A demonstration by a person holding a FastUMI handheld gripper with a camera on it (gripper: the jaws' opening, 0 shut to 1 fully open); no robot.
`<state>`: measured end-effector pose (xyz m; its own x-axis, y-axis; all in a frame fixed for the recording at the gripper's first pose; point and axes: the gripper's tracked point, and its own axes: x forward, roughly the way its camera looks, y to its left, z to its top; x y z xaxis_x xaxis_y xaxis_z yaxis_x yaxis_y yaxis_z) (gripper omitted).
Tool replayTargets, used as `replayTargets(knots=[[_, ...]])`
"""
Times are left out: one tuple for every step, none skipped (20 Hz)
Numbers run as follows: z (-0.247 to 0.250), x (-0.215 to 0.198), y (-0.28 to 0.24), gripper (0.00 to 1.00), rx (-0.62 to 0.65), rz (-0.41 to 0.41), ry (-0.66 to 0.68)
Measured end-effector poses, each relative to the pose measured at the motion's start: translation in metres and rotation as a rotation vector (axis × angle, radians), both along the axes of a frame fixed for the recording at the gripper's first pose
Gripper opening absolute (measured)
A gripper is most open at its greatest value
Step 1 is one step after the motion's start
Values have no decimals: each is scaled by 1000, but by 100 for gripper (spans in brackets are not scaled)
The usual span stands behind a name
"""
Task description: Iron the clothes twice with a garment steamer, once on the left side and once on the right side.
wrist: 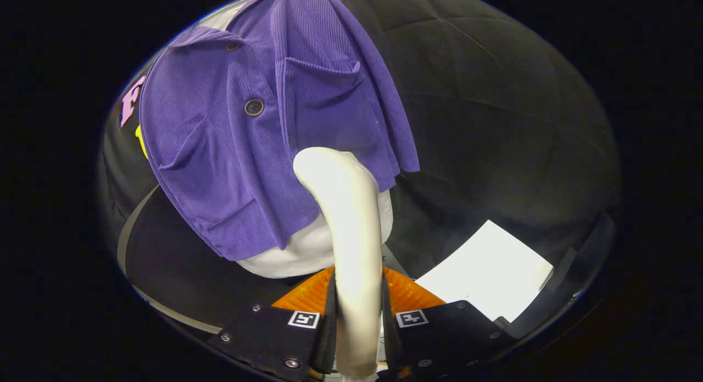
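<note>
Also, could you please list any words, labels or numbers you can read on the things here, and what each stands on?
Purple shirt: no text.
Steamer, clamped between the gripper's jaws: no text.
White sheet: glare, nothing readable.
Square markers on the gripper: coded patterns, not words.

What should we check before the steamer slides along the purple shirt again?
1. Grip: the gripper has both fingers pressing on the steamer handle. Ok.
2. Steamer head against the purple shirt: it reaches the lower part, but real contact is hidden. Cannot tell.
3. Shirt hanging over the white form: draped, buttons visible. Ok.
4. Fabric flat: folds near the left pocket. Not ok.
5. Steam coming out: none visible. Cannot tell.
</note>
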<state>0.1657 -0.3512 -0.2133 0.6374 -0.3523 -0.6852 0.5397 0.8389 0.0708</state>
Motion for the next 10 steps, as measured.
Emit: replayTargets(knots=[[-7, -3, 3, 36, 5, 4, 10], [-10, -7, 8, 36, 10, 8, 19], [-13, -13, 12, 36, 16, 13, 24], [-14, -18, 17, 36, 19, 19, 26], [-15, -23, 21, 36, 22, 27, 28], [-15, -27, 27, 36, 25, 37, 27], [-15, -31, 34, 36, 28, 51, 24], [-14, -35, 43, 36, 35, 70, 18], [-12, -40, 53, 36, 48, 90, 8], [-11, -46, 63, 36, 66, 106, 0]])
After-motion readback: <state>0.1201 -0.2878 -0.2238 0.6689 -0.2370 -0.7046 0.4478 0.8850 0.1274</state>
